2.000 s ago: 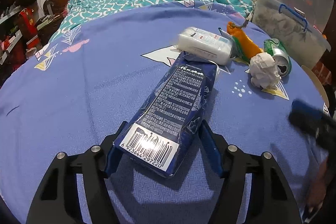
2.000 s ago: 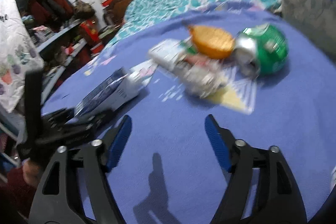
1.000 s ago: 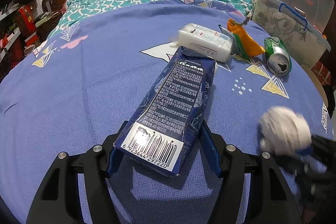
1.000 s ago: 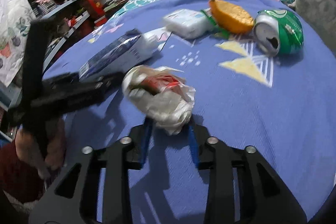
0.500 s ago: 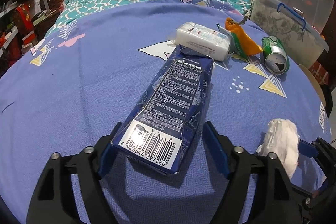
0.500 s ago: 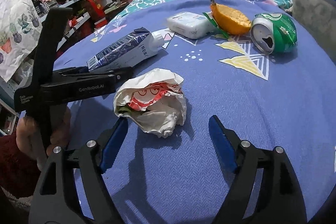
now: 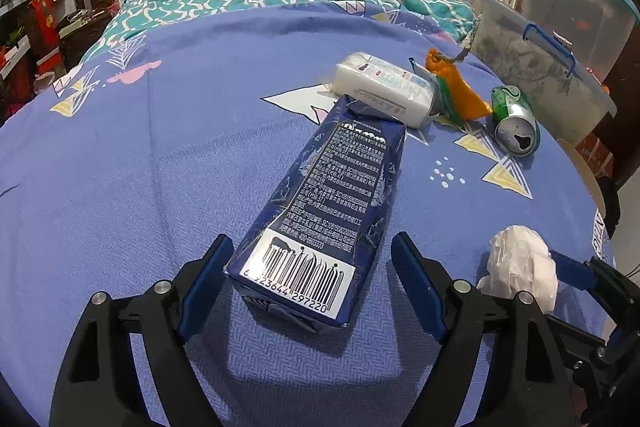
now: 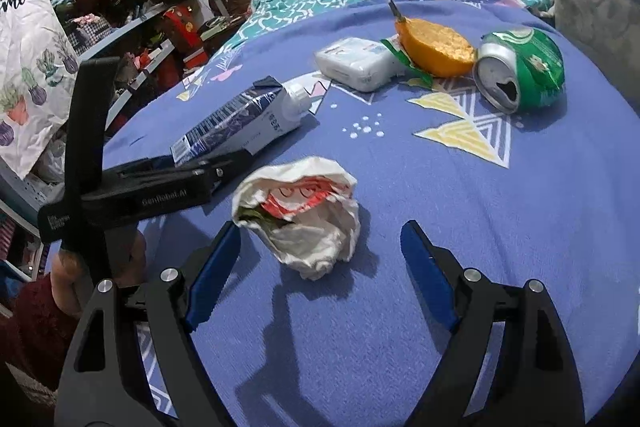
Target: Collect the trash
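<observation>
Trash sits scattered on the blue bedspread point(image 7: 160, 167). Your left gripper point(image 7: 308, 281) is spread wide around the barcode end of the dark blue carton point(image 7: 332, 203), which lies flat; the left pad looks just beside its edge, the right pad apart, nothing clamped. Your right gripper point(image 8: 320, 257) is wide open too, the crumpled white wrapper point(image 8: 304, 215) lying loose on the cover between its fingers, untouched. Farther back: white tissue pack point(image 8: 356, 61) at the carton's cap end, orange snack bag point(image 8: 436, 47) beside it, crushed green can point(image 8: 520, 67) on its side near the bag.
</observation>
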Available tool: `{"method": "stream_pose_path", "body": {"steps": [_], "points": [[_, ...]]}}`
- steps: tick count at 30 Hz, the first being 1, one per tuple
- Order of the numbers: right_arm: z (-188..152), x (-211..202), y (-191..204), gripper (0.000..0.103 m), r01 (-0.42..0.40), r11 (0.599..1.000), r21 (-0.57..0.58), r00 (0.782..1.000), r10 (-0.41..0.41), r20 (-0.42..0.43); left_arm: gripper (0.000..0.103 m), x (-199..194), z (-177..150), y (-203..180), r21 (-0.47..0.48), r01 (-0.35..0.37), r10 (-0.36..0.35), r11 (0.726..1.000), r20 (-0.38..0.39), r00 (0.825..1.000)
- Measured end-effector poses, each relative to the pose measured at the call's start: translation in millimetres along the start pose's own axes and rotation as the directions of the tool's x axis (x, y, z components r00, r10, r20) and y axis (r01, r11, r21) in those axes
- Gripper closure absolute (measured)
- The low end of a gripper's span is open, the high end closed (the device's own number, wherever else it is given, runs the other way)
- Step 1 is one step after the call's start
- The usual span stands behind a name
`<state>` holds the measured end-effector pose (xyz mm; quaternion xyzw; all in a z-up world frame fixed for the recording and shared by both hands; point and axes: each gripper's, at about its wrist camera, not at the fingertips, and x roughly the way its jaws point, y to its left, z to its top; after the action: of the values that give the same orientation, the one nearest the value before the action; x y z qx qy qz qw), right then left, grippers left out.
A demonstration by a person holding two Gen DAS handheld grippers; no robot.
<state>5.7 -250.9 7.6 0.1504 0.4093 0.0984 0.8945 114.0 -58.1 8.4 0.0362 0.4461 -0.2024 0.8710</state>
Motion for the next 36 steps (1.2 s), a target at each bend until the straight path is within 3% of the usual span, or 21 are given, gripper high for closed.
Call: {"method": "stream_pose_path", "body": {"steps": [12,13,14,16,22,26,30,34,36], "points": [[-0.4,14.5,1.9,0.025,-0.076,0.997,0.025,0.996,0.076,-0.038,0.026,-5.6,0.3,-0.9,0.007,0.066,-0.066,0.998,0.024,0.998],[-0.5,13.4,0.6,0.030,-0.081,0.996,0.030,0.996,0.082,-0.036,0.028,-5.5,0.5,-1.3,0.008,0.064,-0.064,0.998,0.025,0.998],[-0.6,12.7,-0.2,0.040,-0.087,0.996,0.034,0.995,0.089,-0.035,0.039,-5.7,0.5,-1.9,0.010,0.056,-0.056,0.998,0.028,0.998],[-1.2,10.1,-1.0,0.046,-0.094,0.995,0.038,0.995,0.096,-0.034,0.052,-4.0,-0.3,-4.6,0.020,0.051,-0.052,0.998,0.020,0.998],[-6.1,-9.6,-2.8,0.049,-0.036,0.999,0.023,0.999,0.035,0.016,0.053,-7.9,-5.2,-14.5,0.042,0.000,-0.001,0.999,0.027,1.000],[-13.9,-26.8,-15.6,0.049,0.005,0.999,0.039,0.999,-0.007,0.045,0.054,-15.7,-18.0,-27.9,0.040,0.034,-0.035,0.999,0.021,0.999],[-25.2,-40.9,-39.2,0.049,0.025,0.994,0.105,0.998,-0.031,0.055,0.054,-23.3,-34.6,-61.3,0.092,0.117,-0.116,0.989,-0.008,0.993],[-37.6,-59.6,-53.6,0.049,0.048,0.991,0.125,0.995,-0.057,0.076,0.053,-27.0,-48.1,-95.8,0.165,0.144,-0.141,0.976,-0.026,0.990],[-43.7,-68.2,-55.7,0.045,0.072,0.991,0.115,0.993,-0.082,0.088,0.045,-26.9,-51.2,-109.0,0.195,0.134,-0.129,0.972,-0.038,0.991]]}}
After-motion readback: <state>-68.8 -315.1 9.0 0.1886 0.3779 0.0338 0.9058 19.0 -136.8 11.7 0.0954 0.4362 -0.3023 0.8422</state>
